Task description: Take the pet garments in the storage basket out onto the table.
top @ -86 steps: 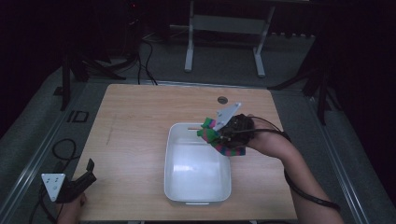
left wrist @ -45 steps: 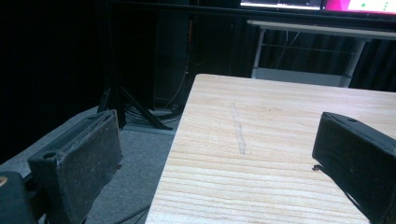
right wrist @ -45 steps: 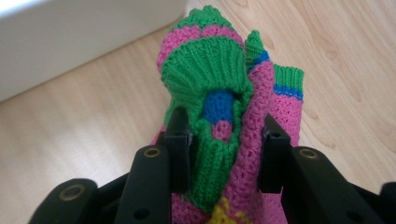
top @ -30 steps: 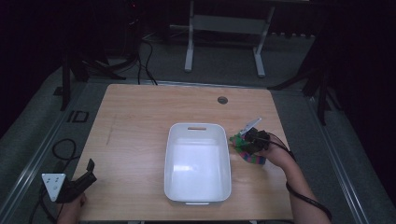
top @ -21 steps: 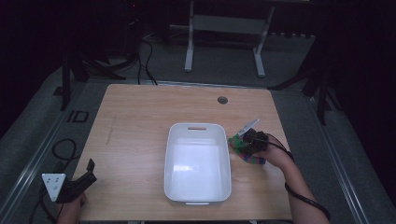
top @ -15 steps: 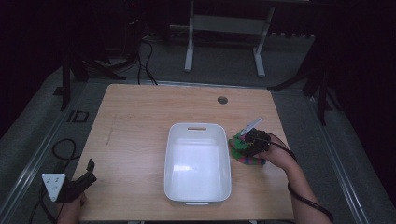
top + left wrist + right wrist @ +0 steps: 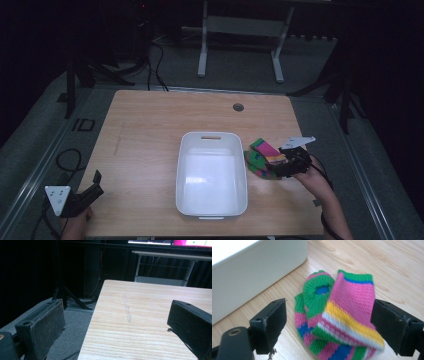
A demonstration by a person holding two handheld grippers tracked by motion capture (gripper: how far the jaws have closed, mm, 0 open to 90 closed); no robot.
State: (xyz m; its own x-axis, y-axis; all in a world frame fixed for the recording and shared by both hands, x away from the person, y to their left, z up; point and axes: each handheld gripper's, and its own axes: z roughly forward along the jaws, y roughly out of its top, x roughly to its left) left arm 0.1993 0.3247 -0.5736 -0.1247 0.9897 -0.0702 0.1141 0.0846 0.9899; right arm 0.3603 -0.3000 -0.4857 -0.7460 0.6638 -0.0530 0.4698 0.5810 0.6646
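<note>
The right gripper [image 7: 329,322] has just been opening its jaws, and they now stand spread on either side of the striped socks [image 7: 337,320] without pressing on them; the socks lie loose on the table [image 7: 150,130], just beside the right wall of the white tub [image 7: 212,175] and outside it. In the high view the same gripper [image 7: 280,169] hovers at the near edge of the socks [image 7: 262,157]. They look like a soft knitted bundle, folded over on itself with a green cuff showing a blue inside; I judge them light, limp and not slippery, likely to sag or unfold if lifted by one thin layer. The safest hold seems to be across the thick folded middle, where several layers stack, rather than at the cuff. The left gripper [image 7: 117,322] is spread wide with nothing between its jaws, at the table's near left corner, well apart from the socks.
</note>
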